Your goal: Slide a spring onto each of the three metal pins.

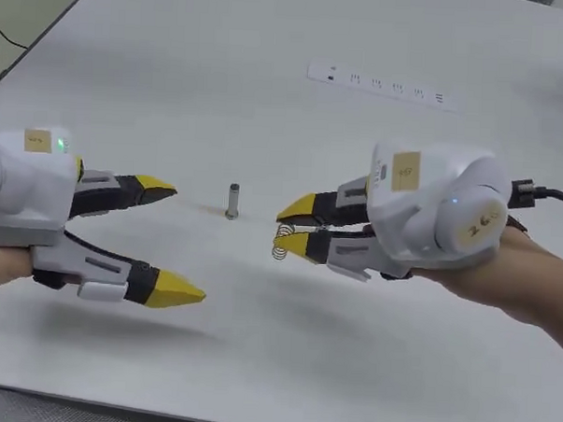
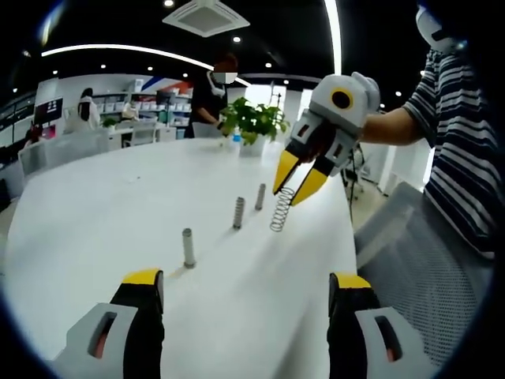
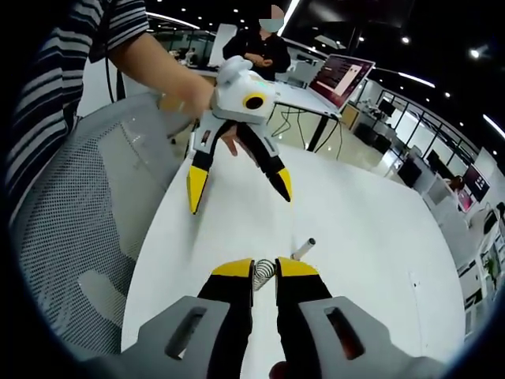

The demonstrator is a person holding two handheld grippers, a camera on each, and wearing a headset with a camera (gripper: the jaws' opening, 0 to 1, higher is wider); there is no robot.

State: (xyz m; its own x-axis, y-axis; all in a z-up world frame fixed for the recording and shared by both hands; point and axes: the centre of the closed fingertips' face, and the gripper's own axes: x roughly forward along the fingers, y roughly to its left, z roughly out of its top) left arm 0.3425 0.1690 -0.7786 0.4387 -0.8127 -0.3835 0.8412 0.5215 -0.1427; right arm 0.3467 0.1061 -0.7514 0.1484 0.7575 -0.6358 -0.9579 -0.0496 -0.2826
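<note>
In the head view the right gripper (image 1: 292,227) reaches in from the right of the frame. Its yellow tips are pressed nearly together, pinching a small spring (image 1: 281,242) low over the white table (image 1: 284,361); contact with the surface cannot be told. An upright pin (image 1: 232,200) stands at centre frame, just left of the spring and apart from it, with bare tabletop all round it. The left gripper (image 1: 168,239) hovers at the left of the frame, its jaws spread wide and holding nothing (the lower tip sits nearer the table's front edge, which runs along the bottom left). A power strip (image 1: 380,86) lies well apart at upper centre. The left gripper view shows three pins (image 2: 238,213) in a row at mid-frame, with the spring beside the two farther ones. There the table's edge falls away at the right, next to a mesh chair (image 2: 426,260). In the right gripper view that edge runs down the left of the frame.
</note>
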